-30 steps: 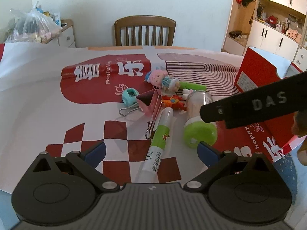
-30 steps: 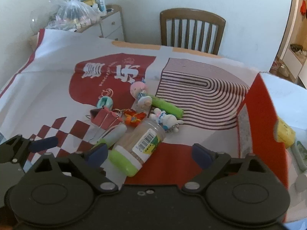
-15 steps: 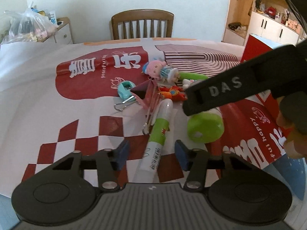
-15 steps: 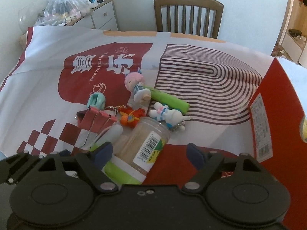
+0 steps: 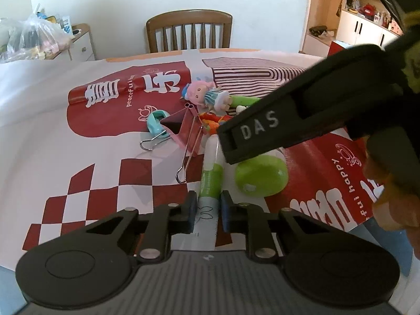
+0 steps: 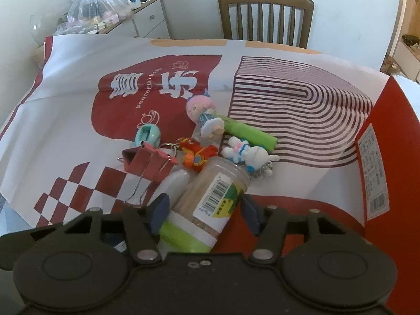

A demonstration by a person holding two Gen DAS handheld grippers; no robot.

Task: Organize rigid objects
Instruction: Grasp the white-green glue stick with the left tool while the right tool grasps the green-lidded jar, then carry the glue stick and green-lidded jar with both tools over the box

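A white tube with a green label (image 5: 210,178) lies on the printed tablecloth (image 5: 78,141). My left gripper (image 5: 207,211) is shut on the tube's near end, both blue pads against it. A clear toothpick jar (image 6: 215,197) with a green lid (image 5: 260,178) lies beside the tube. My right gripper (image 6: 204,210) straddles the jar. Its jaws are closing, with a thin gap still showing at the right pad. Its black housing marked DAS (image 5: 288,120) crosses the left wrist view and hides most of the jar there.
A pink binder clip (image 6: 149,162), a teal gadget (image 5: 156,123), a pink-haired doll (image 6: 202,110), a green marker (image 6: 249,134), a white rabbit keychain (image 6: 246,153) and an orange toy (image 6: 195,155) crowd behind. A red box (image 6: 380,170) stands right, a chair (image 6: 265,15) behind.
The left jaws went from wide open to shut on the tube. The right jaws narrowed around the jar as that gripper sank closer to it.
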